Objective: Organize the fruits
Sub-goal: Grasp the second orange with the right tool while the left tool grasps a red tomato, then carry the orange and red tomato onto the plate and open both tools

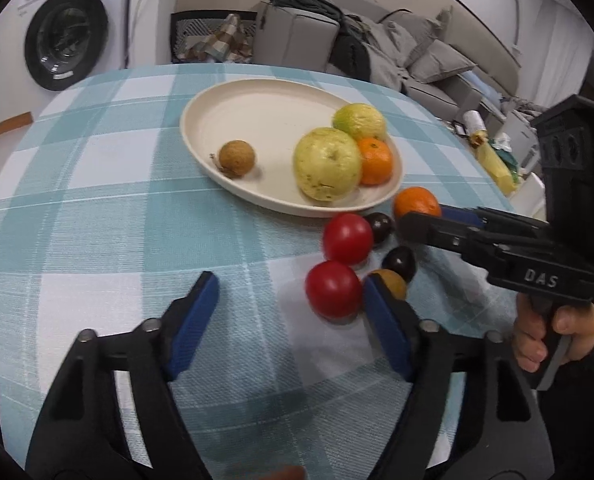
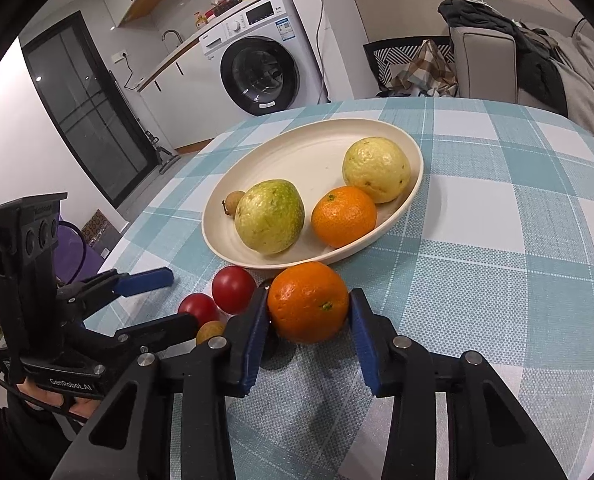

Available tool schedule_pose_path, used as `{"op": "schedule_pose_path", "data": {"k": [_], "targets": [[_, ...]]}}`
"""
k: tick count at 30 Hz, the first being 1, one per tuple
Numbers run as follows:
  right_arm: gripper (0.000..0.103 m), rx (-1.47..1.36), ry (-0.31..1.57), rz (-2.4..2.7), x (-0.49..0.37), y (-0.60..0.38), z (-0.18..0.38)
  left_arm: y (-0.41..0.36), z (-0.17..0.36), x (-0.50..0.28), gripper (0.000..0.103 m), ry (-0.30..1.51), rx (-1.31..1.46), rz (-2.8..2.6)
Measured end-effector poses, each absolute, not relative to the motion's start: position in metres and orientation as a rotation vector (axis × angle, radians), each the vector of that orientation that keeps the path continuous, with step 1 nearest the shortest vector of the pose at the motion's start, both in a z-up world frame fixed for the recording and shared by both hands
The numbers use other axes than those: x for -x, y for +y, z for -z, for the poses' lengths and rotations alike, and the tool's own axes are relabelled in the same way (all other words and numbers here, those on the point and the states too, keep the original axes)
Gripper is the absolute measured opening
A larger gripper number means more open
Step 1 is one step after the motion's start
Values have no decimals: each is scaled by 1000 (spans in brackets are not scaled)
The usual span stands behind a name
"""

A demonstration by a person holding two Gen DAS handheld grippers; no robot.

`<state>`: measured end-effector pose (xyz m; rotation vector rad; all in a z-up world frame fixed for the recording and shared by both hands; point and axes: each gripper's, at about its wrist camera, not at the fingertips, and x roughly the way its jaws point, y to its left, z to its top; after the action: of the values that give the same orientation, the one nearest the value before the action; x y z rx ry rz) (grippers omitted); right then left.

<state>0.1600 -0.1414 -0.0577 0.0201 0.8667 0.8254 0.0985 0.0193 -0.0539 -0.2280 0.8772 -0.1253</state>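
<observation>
A cream plate (image 1: 257, 120) (image 2: 309, 152) holds two green guavas (image 1: 327, 164) (image 2: 271, 216), an orange (image 1: 375, 160) (image 2: 344, 216) and a small brown longan (image 1: 237, 159). Beside the plate lie a second orange (image 2: 309, 302) (image 1: 416, 202), two red tomatoes (image 1: 347, 238) (image 2: 233, 289), two dark plums (image 1: 400, 262) and another longan (image 2: 209, 331). My right gripper (image 2: 307, 308) has its pads on both sides of the second orange, touching it on the table. My left gripper (image 1: 291, 300) is open, and its right finger (image 1: 385, 320) is beside the nearer tomato (image 1: 333, 294).
The round table has a blue and white checked cloth (image 2: 497, 240). A washing machine (image 2: 261, 68) stands beyond it at the left, and a sofa with clothes (image 1: 377, 48) behind. The table edge runs close behind the right gripper in the left wrist view.
</observation>
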Motion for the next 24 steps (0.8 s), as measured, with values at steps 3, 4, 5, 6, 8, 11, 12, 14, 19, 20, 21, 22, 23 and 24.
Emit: {"op": "schedule_pose_path", "data": {"k": [3, 4, 5, 6, 8, 11, 12, 14, 19, 20, 21, 22, 23, 24], "targets": [[41, -25, 866, -823, -160, -143, 57, 15, 54, -98, 46, 881, 234, 177], [41, -27, 866, -822, -160, -143, 57, 13, 54, -98, 41, 885, 244, 202], [41, -28, 865, -822, -160, -144, 57, 11, 54, -97, 33, 889, 249, 222], [41, -29, 865, -822, -160, -144, 57, 9, 54, -97, 26, 887, 247, 240], [41, -29, 864, -821, -160, -144, 57, 4, 51, -94, 26, 873, 222, 244], [41, -31, 863, -820, -161, -144, 56, 1, 50, -92, 26, 867, 214, 244], [41, -31, 863, -820, -161, -144, 56, 2, 49, -92, 26, 863, 215, 243], [41, -29, 862, -818, -161, -145, 56, 2, 48, -91, 26, 856, 215, 235], [41, -29, 849, -815, -160, -145, 55, 8, 43, -90, 26, 829, 221, 207], [41, -31, 843, -815, -160, -146, 54, 9, 42, -89, 26, 819, 220, 200], [41, -35, 831, -814, -160, -147, 52, 10, 40, -89, 26, 812, 220, 194], [41, -40, 822, -814, -159, -148, 51, 11, 39, -89, 26, 804, 221, 189], [41, -47, 811, -814, -159, -149, 49, 12, 37, -88, 26, 793, 221, 183], [41, -54, 803, -815, -159, -150, 47, 13, 35, -88, 26, 781, 219, 176]]}}
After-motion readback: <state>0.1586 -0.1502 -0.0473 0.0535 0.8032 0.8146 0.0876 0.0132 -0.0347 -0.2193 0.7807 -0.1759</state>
